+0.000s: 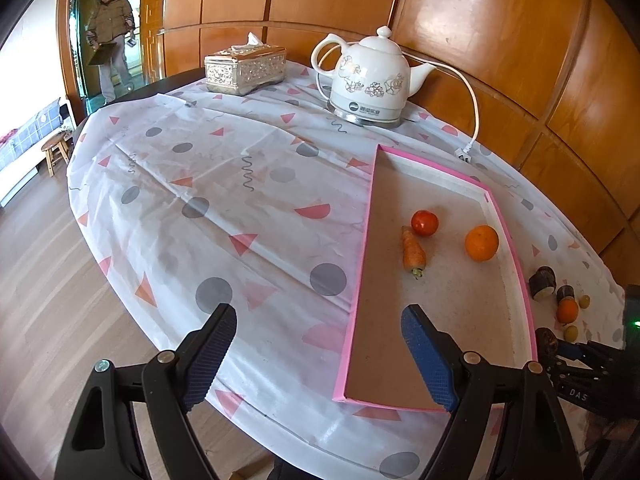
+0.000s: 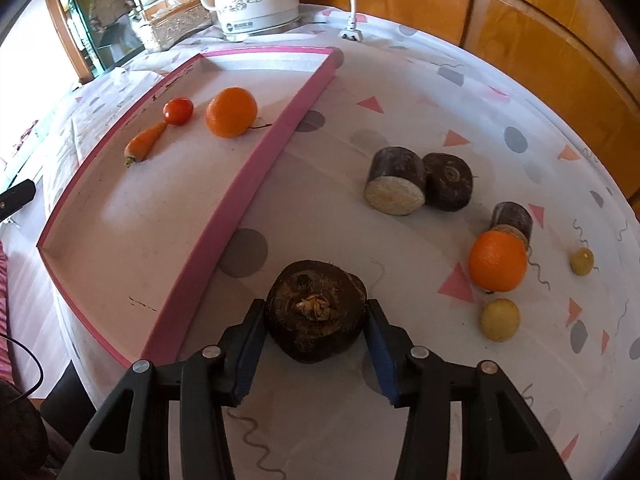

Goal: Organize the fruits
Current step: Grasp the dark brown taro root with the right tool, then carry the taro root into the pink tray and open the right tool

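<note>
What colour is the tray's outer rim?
Pink, around the tray; white inside. Clearest in the right wrist view.

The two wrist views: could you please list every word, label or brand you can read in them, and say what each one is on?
"DAS": white letters on the black body of the right gripper, cut off at the edge of the left wrist view.
Kettle: a round logo and a short line of characters on its grey base band, too small and blurred to read in either view.
Nothing else carries readable text.
</note>
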Demonstrator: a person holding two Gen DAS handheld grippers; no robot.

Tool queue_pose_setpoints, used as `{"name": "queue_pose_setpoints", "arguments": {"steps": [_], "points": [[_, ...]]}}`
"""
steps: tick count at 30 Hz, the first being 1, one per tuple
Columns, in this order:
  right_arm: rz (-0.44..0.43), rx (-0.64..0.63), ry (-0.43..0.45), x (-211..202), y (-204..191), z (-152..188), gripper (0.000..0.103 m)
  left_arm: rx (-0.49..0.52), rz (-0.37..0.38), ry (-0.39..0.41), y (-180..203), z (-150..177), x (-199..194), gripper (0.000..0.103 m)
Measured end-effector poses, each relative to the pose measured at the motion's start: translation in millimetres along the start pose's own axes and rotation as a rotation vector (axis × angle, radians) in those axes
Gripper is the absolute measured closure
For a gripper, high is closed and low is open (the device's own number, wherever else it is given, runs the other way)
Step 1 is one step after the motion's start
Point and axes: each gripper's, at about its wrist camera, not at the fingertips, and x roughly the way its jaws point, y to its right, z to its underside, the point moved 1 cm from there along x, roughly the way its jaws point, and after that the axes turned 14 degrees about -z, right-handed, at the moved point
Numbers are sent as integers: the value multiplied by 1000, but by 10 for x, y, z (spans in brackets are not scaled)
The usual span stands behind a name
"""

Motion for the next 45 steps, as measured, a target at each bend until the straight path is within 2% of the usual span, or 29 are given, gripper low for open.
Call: {"name": "queue_pose_setpoints", "arguments": {"steps": [5,14,19,27,37,42,45], "points": [[21,51,16,-65,102,71,54,7,8,-7,16,7,21,18],[2,101,55,-198,165,124,54,-1,12,-8,-6,14,17,18],[-18,83,101,-383,48,76,54,-9,13,-1,-25,16,-6,18],[-81,-24,152,-528,-407,-189,54,-30,7,1,-96,14,-14,18],[-142,-212,74,-165,-1114,-419,54,-74,-19,4,-275,-1,-25,18],[-118,-238,2,156,-1251,-490,54,-90,-33,0,-353,9,-13,18],[-95,-240,-10,264,-1296,-482,54,-95,-37,-9,-365,25,8,18]]}}
